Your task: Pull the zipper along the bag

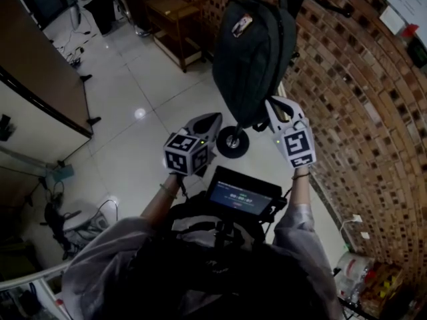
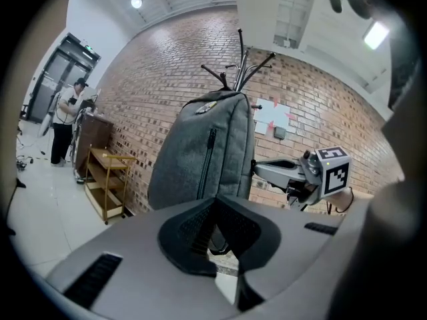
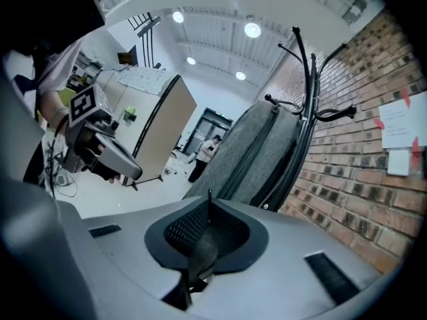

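R gripper (image 3: 207, 205) is pinching what's prob. a strap (image 3: 200, 247), steadying the hanging bag (image 3: 248, 153), while L gripper (image 2: 217, 202), jaws pressed together empty, is lining up w/ the zipper (image 2: 210, 153).

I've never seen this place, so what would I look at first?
First, the big grey bag hanging from a black coat stand against the brick wall. Next, the two grippers with checkered cubes held up near its bottom end: the left gripper shut on nothing, the right gripper pinching what looks like a grey strap.
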A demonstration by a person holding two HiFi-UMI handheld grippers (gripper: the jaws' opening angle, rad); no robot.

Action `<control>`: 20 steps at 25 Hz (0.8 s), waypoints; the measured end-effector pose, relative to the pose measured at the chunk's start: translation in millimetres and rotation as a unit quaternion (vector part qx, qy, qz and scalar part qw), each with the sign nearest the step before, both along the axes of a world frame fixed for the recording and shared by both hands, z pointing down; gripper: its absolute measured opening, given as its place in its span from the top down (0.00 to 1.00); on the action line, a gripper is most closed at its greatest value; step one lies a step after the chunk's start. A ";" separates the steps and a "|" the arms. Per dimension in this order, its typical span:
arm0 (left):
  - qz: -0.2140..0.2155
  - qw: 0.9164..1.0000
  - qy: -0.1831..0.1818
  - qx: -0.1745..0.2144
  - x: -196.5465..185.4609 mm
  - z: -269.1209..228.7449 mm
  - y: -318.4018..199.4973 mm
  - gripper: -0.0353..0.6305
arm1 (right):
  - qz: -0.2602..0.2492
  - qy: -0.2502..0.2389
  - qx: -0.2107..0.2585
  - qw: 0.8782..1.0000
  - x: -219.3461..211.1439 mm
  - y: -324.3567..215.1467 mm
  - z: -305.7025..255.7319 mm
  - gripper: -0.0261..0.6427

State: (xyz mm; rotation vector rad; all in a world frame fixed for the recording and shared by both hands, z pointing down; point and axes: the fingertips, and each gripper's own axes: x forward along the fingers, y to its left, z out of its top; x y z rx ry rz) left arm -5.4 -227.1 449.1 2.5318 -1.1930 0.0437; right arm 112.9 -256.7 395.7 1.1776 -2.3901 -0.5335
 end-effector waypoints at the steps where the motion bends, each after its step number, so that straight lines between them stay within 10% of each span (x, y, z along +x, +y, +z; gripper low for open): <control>1: -0.001 1.000 0.000 0.000 -0.8 0.1 -0.4 0.94 | -0.011 0.021 -0.001 1.000 -1.3 1.1 -0.1 0.95; 20: 0.002 1.000 0.005 -0.004 4.7 4.8 -2.2 0.94 | -0.059 -0.008 0.003 0.998 3.9 5.0 -33.5 0.95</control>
